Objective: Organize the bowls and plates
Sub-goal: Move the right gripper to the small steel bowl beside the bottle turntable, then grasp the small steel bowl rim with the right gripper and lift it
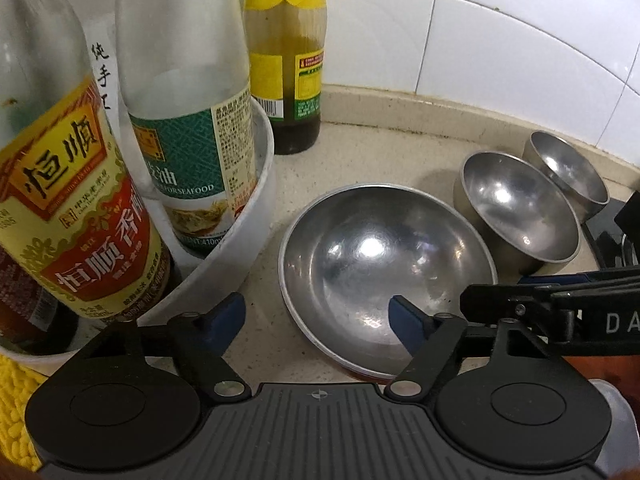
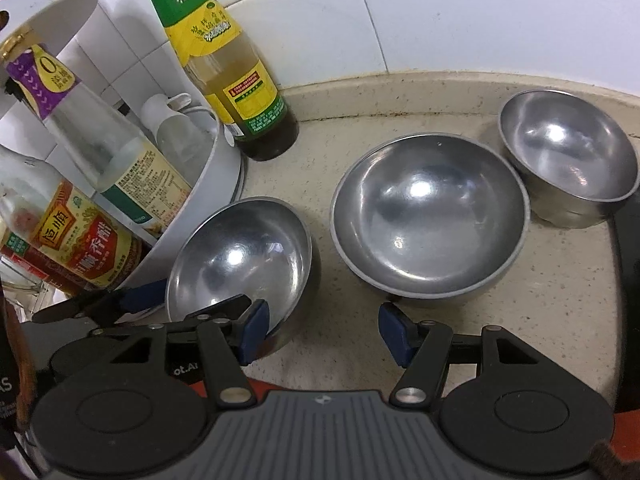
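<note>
The counter (image 2: 560,280) carries everything here. A white tub (image 2: 188,220) crammed with sauce bottles sits at its left side, and a dark bottle (image 2: 240,92) stands against the tiled back edge.

Next, the bowls: three steel ones, all upright and empty, strung from beside the tub out toward the counter's back right corner. The wide bowl (image 2: 430,220) takes the middle. The left bowl (image 2: 240,256) sits just beside the tub, and the far bowl (image 2: 568,148), seemingly the smallest, sits closest to the back edge.

Now the left gripper (image 1: 316,318). Its jaws are spread wide and hold nothing, yet they straddle the left bowl's (image 1: 384,256) near rim. One blue pad hangs inside the bowl and the other is outside, over the strip of counter between bowl and tub. Whether either pad touches the metal cannot be told.

The right gripper (image 2: 324,332) is also fully spread and empty. It looks over bare counter, with its left pad close to that same bowl's near right side and the wide bowl ahead to the right.

So the left hand is plainly the nearer one, with the rim already between its jaws. The bowl is round, so no axis needs lining up. Probably all that remains is to pinch that rim and carry the bowl rightward into the wide bowl. The tub is close, so the outer pad has little room to spare.
</note>
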Motion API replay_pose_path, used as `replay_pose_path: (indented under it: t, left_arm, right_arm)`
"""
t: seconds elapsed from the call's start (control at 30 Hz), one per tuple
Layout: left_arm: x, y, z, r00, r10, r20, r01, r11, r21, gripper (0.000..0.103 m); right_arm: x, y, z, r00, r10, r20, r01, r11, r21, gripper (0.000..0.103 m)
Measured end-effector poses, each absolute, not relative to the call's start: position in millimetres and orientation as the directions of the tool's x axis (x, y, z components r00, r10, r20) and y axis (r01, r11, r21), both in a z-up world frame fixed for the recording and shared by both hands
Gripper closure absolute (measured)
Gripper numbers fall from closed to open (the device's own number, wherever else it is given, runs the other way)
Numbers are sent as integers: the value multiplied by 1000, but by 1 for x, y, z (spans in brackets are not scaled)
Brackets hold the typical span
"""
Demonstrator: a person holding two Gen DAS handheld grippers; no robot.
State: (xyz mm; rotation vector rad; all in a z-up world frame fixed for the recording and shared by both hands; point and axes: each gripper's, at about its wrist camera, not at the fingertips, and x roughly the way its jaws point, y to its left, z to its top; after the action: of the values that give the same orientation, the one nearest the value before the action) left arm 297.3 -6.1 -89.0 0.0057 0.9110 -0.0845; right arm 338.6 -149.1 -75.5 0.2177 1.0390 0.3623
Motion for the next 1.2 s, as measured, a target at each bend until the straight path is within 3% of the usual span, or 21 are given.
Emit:
replay_pose_path:
  t: [0.13,0.2,0.57,1.2]
  left_arm:
    - [301,-4,-93,599,-86,-796,90,995,-40,26]
    - [301,-8,-94,593,-86,-801,104,994,-30,32]
    - [298,-22,-92,580,-123,-805,166,986,-31,33]
    - [302,-40,-97,553,-161,-817,231,972,-35,31]
  right_arm:
    - [344,-146,-79,438,419,-795,-192,908,373,47]
    - [349,-144,-85,410,444,-796,-184,896,405,52]
    - [353,-146,-92,355,514,-781,-180,857,483,69]
    - [338,-163,-85,348,489,-800,-162,872,462,70]
